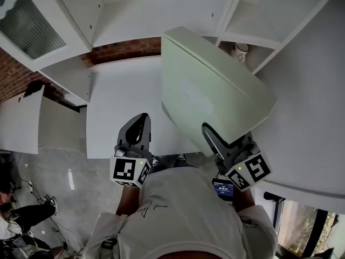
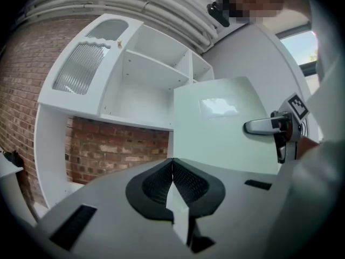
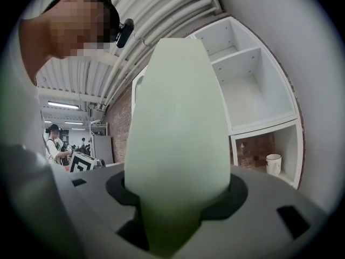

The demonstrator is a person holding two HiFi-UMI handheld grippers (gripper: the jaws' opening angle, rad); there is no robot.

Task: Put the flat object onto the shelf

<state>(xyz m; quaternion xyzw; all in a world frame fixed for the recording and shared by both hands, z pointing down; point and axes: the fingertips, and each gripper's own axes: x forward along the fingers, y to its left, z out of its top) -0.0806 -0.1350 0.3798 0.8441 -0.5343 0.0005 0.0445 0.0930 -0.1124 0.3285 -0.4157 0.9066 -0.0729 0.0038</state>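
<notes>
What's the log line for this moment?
right gripper: shut on flat board | left gripper: shut, empty | flat board: held up, not on shelf

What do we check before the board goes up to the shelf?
1. Right gripper shut on the board: ok.
2. Left gripper free, jaws together on nothing: ok.
3. Second hold on the board: not ok, it is held at one edge only and may sag.
4. Upper bays of the shelf bare: ok.
5. Mug out of the way, in a low bay: ok.
6. Board clear of the shelf frame: cannot tell.
</notes>
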